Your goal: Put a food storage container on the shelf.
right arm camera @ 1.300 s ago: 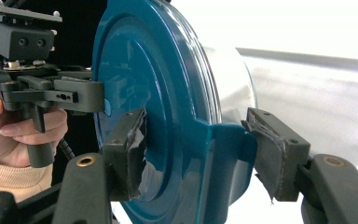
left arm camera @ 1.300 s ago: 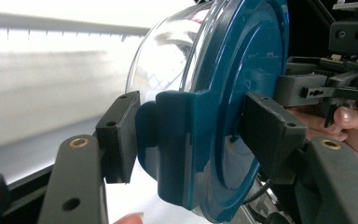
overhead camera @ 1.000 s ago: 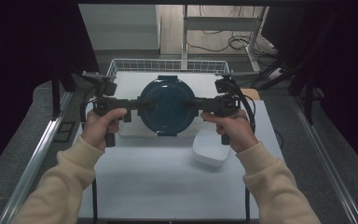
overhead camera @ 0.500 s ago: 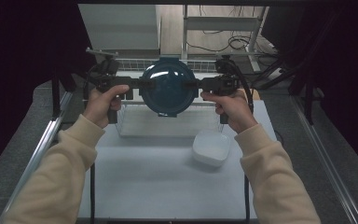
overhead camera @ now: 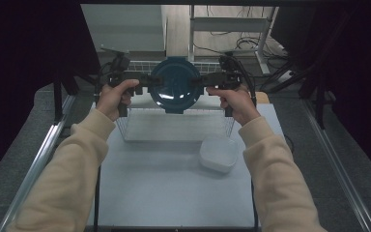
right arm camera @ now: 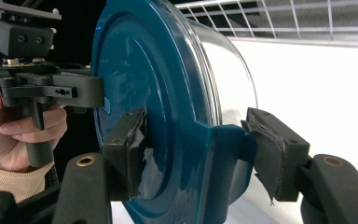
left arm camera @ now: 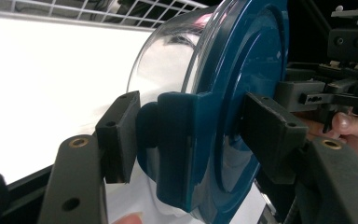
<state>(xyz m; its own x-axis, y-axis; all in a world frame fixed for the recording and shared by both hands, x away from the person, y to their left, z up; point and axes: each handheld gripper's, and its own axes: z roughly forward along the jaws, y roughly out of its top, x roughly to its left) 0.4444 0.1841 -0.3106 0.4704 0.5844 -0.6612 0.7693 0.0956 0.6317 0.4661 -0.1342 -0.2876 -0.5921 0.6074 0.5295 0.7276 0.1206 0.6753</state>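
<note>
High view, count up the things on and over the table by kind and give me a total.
Round clear containers with a dark teal lid, held between the two grippers: 1
White wire baskets: 1
White rounded square containers: 1
Black two-jaw grippers: 2, left gripper and right gripper
Total: 5

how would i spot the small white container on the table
Start at the wire basket at the table's far end. Just in front of its right corner sits the white container, low and square with rounded corners. Unlike the round teal-lidded container held above the basket, it lies untouched on the table.
</note>
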